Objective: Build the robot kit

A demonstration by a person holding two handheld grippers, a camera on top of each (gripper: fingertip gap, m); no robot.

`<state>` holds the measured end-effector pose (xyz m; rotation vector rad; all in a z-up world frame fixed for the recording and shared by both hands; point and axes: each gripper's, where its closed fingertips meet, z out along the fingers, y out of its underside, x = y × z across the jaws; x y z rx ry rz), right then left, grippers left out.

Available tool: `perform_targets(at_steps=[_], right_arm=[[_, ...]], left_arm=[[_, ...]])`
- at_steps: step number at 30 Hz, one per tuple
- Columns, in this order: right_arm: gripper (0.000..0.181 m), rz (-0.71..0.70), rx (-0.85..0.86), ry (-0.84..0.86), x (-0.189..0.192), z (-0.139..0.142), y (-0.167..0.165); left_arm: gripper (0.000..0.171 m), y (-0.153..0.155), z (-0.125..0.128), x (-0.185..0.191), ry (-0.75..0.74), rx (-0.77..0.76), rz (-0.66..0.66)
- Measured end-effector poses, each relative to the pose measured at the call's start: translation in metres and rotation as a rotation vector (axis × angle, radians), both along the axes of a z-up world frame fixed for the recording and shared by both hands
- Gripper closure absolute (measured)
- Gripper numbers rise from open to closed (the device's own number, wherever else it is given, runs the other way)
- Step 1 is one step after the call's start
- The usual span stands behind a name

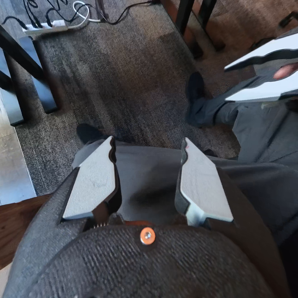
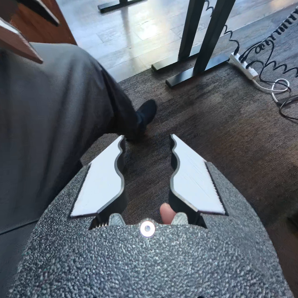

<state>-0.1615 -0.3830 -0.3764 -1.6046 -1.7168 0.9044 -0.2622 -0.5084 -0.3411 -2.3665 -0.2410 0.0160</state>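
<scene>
The left gripper (image 1: 149, 141) hangs with its jaws spread and empty over the person's dark grey trouser leg (image 1: 145, 169). The right gripper (image 2: 146, 137), jaws likewise apart and holding nothing, points down at the dark grey woven carpet (image 2: 209, 129) beside a black shoe (image 2: 146, 111).

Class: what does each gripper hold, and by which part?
Nothing. The left gripper and right gripper are both open, with nothing between their fingers.

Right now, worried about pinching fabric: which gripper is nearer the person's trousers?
Left. The left gripper sits directly over the trousers, fabric filling the gap between its open jaws; the right gripper hangs over carpet, the trousers off to its left.
</scene>
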Motion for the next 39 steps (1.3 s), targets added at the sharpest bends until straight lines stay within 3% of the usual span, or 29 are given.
perform_targets(at_steps=[4,8,11,13,16,18,20,22,23,25,26,27,28,30,33,34,36,38,39], right_arm=[[0.103,0.115,-0.058,-0.014,-0.059,-0.005,0.014],[0.098,0.424,0.038,-0.006,-0.159,0.009,0.003],[0.090,0.683,0.193,0.008,-0.250,0.019,-0.034],[0.084,0.856,0.209,0.018,-0.299,0.026,-0.084],[0.078,1.103,0.214,0.008,-0.343,0.020,-0.171],[0.082,1.251,0.272,0.000,-0.357,0.000,-0.226],[0.084,1.378,0.390,-0.031,-0.365,-0.034,-0.270],[0.139,1.475,0.528,-0.144,-0.370,-0.088,-0.287],[0.150,1.489,0.560,-0.233,-0.370,-0.119,-0.285],[0.139,1.440,0.614,-0.454,-0.364,-0.177,-0.259],[0.152,1.424,0.642,-0.563,-0.353,-0.199,-0.238],[0.178,1.407,0.663,-0.643,-0.340,-0.214,-0.215],[0.180,1.369,0.682,-0.702,-0.329,-0.226,-0.191],[0.181,1.263,0.737,-0.821,-0.307,-0.237,-0.141],[0.181,1.073,0.907,-0.907,-0.298,-0.233,-0.067],[0.181,0.992,0.956,-0.914,-0.302,-0.228,-0.047],[0.181,0.793,0.994,-0.927,-0.318,-0.210,-0.011],[0.180,0.540,0.981,-0.932,-0.340,-0.185,0.026],[0.170,0.421,0.962,-0.934,-0.350,-0.170,0.046]], left_arm=[[0.093,-0.005,-0.022,-0.024,-0.043,-0.065,0.047],[0.098,-0.040,-0.018,-0.107,0.082,-0.093,0.351],[0.091,-0.096,-0.018,-0.161,-0.005,-0.159,0.650],[0.088,-0.146,-0.012,-0.179,-0.042,-0.130,0.840],[0.085,-0.264,-0.012,-0.172,-0.062,-0.138,1.179],[0.072,-0.345,-0.037,-0.126,-0.193,-0.123,1.357],[0.074,-0.430,-0.084,-0.052,-0.252,-0.204,1.557],[0.105,-0.495,-0.146,0.052,-0.275,-0.375,1.715],[0.109,-0.510,-0.182,0.112,-0.332,-0.471,1.758],[0.105,-0.505,-0.250,0.232,-0.517,-0.580,1.811],[0.111,-0.487,-0.281,0.291,-0.638,-0.602,1.814],[0.114,-0.465,-0.307,0.351,-0.767,-0.635,1.800],[0.116,-0.440,-0.327,0.412,-0.896,-0.686,1.766],[0.129,-0.392,-0.345,0.524,-1.121,-0.775,1.713],[0.129,-0.330,-0.334,0.640,-1.444,-0.788,1.724],[0.129,-0.320,-0.329,0.664,-1.510,-0.796,1.734],[0.136,-0.328,-0.325,0.680,-1.478,-0.822,1.776],[0.139,-0.368,-0.336,0.653,-1.285,-0.800,1.818],[0.139,-0.399,-0.345,0.620,-1.116,-0.769,1.830]])
